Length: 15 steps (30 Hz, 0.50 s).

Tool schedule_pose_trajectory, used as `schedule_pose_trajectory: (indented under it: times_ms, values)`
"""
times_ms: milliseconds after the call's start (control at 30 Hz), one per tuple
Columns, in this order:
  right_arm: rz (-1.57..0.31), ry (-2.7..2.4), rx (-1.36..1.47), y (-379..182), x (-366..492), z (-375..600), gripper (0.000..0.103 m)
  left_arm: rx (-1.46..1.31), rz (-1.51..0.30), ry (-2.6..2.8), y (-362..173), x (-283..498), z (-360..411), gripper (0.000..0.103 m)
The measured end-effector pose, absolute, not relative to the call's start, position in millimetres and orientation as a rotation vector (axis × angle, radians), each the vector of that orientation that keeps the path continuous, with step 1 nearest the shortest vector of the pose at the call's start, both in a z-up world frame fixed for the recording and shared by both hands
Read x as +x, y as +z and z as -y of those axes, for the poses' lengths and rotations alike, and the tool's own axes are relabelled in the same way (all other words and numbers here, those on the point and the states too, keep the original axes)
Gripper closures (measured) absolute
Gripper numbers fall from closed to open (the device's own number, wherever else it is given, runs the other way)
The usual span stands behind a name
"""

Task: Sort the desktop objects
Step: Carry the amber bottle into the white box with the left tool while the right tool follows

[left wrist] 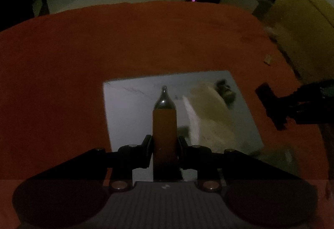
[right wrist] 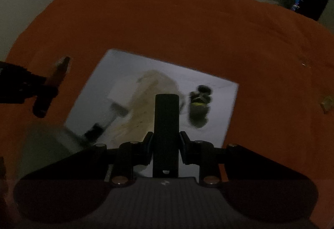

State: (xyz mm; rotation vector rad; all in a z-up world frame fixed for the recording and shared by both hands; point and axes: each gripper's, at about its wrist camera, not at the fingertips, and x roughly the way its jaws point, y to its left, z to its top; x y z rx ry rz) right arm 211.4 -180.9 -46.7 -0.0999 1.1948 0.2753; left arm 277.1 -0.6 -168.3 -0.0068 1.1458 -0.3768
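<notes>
The left gripper [left wrist: 165, 145] is clamped on a small orange-wrapped canister [left wrist: 164, 130] with a shiny metal shoulder and a narrow neck, held up over a mirror [left wrist: 133, 107] that lies flat on the tabletop [left wrist: 83, 51]. The right gripper [right wrist: 166, 143] is closed around a plain dark tube [right wrist: 166, 124], matte with a flat round end, also hovering over the mirror. So both things are in the air, neither one set down anywhere.

Biggest worry imo: both are smooth round cylinders pinched between flat pads, so either one could swivel or squirt out, and a drop would land it right on the mirror. Put down on their sides they'd probably roll; the red cloth around the mirror looks soft and grippy, the mirror slick and hard.

Also the light is really dim and the mirror throws blurry reflections, so judging height above it is tricky. Off to the right of the mirror there's a small tan scrap [right wrist: 326, 103], can't tell what it is.
</notes>
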Motion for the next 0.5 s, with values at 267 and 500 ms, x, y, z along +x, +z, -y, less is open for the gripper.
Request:
schedule_pose_trajectory:
  times_ms: [267,500]
  values:
    - [-1.214,0.383,-0.142,-49.4,157.3,152.7,0.075,0.011,-1.164,-0.505,-163.9,225.6,24.7,0.082]
    - [-1.271,0.408,-0.147,-68.5,113.0,149.2,0.075,0.1,-1.176,-0.563,-186.9,180.4,41.8,0.082]
